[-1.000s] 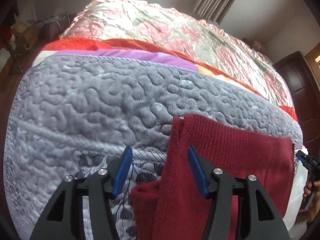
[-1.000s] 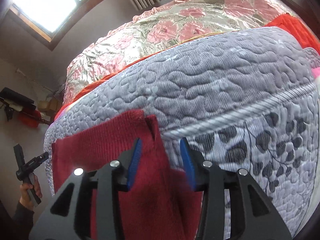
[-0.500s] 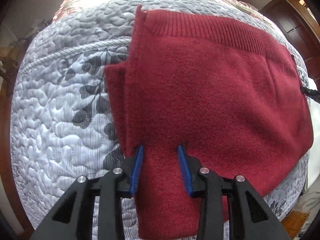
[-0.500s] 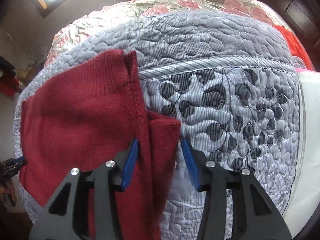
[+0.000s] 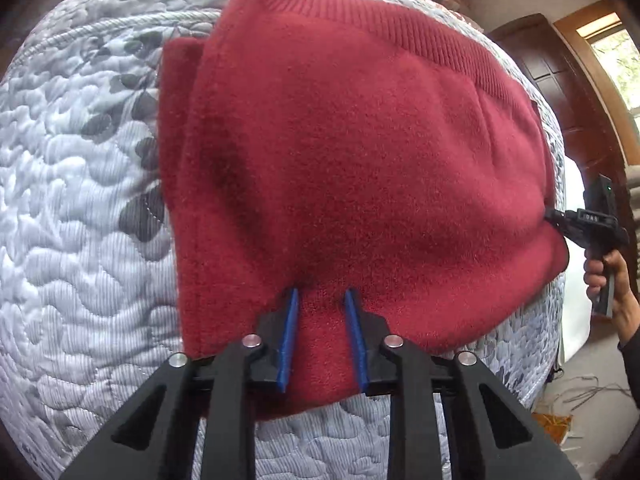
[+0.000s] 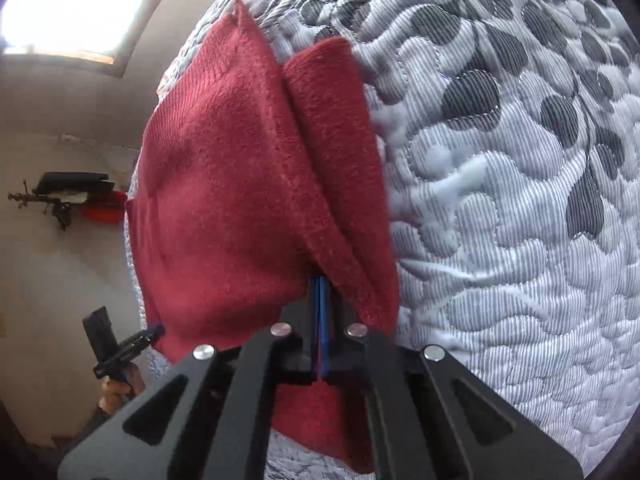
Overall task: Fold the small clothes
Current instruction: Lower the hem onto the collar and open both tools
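While the red knit garment (image 5: 360,168) lies spread on the grey quilted bedspread (image 5: 80,240), you hold its near edge with both tools. Your left gripper (image 5: 321,300) has its blue pads (image 5: 289,336) parted, with a ridge of the garment's near hem between them; you cannot tell whether they pinch it. Your right gripper (image 6: 322,288) is clenched on the garment's near corner, pads pressed together, and the fabric rises from the bedspread in a fold toward that grip. The garment's ribbed band (image 5: 400,28) lies at its far edge.
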Motion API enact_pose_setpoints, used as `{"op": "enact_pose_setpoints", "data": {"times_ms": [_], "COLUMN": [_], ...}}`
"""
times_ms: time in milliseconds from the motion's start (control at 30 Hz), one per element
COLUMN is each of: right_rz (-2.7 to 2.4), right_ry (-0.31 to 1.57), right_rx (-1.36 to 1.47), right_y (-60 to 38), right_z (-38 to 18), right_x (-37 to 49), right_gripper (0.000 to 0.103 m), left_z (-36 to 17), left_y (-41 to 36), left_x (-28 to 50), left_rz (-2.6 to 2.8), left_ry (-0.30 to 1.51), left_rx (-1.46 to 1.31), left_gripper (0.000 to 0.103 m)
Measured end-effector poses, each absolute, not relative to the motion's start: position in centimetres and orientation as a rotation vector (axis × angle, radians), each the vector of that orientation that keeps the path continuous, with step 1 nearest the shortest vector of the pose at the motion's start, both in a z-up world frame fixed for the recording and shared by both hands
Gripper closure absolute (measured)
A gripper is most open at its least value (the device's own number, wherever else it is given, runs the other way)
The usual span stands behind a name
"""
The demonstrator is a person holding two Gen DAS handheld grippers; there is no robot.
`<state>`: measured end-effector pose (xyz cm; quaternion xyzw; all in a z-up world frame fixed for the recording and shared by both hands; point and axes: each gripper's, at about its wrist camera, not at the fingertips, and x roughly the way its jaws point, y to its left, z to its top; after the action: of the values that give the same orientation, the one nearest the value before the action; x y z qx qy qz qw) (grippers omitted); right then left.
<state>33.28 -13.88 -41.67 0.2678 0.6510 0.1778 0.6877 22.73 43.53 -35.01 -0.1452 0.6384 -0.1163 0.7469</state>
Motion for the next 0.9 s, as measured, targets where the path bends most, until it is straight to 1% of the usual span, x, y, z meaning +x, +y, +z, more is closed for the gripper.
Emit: {"op": "enact_pose_setpoints", "data": {"times_ms": [33, 67, 100, 133, 167, 200, 267, 367, 400, 467, 500, 567, 600, 633, 667, 700, 733, 767, 800, 833, 900], "right_rz": [0.399, 0.403, 0.415, 0.427, 0.452, 0.478, 0.517, 0.488, 0.456, 0.403, 0.390, 0.387, 0.380, 0.375, 0.376, 0.387, 0.397, 0.405, 0.399, 0.395, 0.363], "right_ry": [1.452, 1.432, 1.412, 1.400, 1.394, 1.387, 1.403, 1.470, 1.490, 1.506, 1.507, 1.505, 1.503, 1.498, 1.486, 1.462, 1.429, 1.389, 1.364, 1.346, 1.370], "right_rx": [0.590, 0.598, 0.618, 0.632, 0.637, 0.633, 0.618, 0.595, 0.583, 0.551, 0.557, 0.595, 0.587, 0.569, 0.554, 0.540, 0.514, 0.463, 0.414, 0.372, 0.353], "right_y": [-13.9, -13.9, -14.1, -14.1, -13.8, -13.5, -12.6, -12.5, -13.0, -14.3, -14.7, -15.4, -15.4, -15.3, -15.0, -14.6, -13.7, -12.9, -12.1, -11.4, -10.3], "right_z": [-41.1, -40.1, -39.1, -38.1, -37.1, -36.4, -35.9, -38.0, -39.0, -40.8, -41.4, -41.8, -41.4, -40.7, -39.5, -38.0, -36.6, -34.9, -34.2, -33.7, -35.3], "right_x": [33.2, 33.0, 32.6, 32.2, 31.5, 30.7, 29.2, 27.1, 26.4, 25.4, 25.2, 24.8, 24.7, 24.7, 24.6, 24.5, 24.5, 24.6, 24.9, 25.3, 26.4], "right_gripper": [0.102, 0.097, 0.082, 0.074, 0.073, 0.073, 0.073, 0.073, 0.080, 0.096, 0.103, 0.103, 0.103, 0.097, 0.091, 0.079, 0.077, 0.077, 0.074, 0.069, 0.067], "left_z": [-34.7, -34.1, -33.4, -32.3, -31.0, -30.0, -29.2, -31.0, -32.0, -33.9, -34.7, -35.3, -35.4, -35.4, -34.9, -34.1, -33.2, -32.2, -31.4, -30.7, -31.3], "left_y": [43.7, 43.8, 44.4, 44.9, 45.1, 44.8, 43.8, 42.4, 42.4, 42.4, 42.7, 43.0, 43.5, 44.1, 44.3, 44.9, 45.1, 45.9, 46.2, 47.0, 48.0], "left_x": [22.7, 22.7, 22.8, 22.2, 21.9, 21.6, 20.9, 20.2, 20.1, 20.0, 19.7, 19.6, 19.7, 19.6, 19.5, 19.4, 19.5, 19.4, 19.1, 18.8, 18.7], "left_rz": [-0.249, -0.238, -0.230, -0.232, -0.243, -0.260, -0.315, -0.320, -0.306, -0.273, -0.268, -0.267, -0.265, -0.260, -0.253, -0.248, -0.247, -0.249, -0.242, -0.219, -0.201], "left_ry": [1.396, 1.391, 1.376, 1.346, 1.312, 1.285, 1.267, 1.323, 1.348, 1.386, 1.394, 1.393, 1.396, 1.400, 1.404, 1.404, 1.388, 1.359, 1.329, 1.307, 1.327], "left_rx": [-0.329, -0.333, -0.341, -0.357, -0.375, -0.393, -0.447, -0.436, -0.436, -0.441, -0.438, -0.440, -0.458, -0.481, -0.493, -0.501, -0.509, -0.521, -0.525, -0.519, -0.527], "left_gripper": [0.081, 0.081, 0.073, 0.067, 0.060, 0.057, 0.055, 0.055, 0.055, 0.057, 0.064, 0.069, 0.069, 0.069, 0.066, 0.058, 0.051, 0.035, 0.021, 0.018, 0.018]}}
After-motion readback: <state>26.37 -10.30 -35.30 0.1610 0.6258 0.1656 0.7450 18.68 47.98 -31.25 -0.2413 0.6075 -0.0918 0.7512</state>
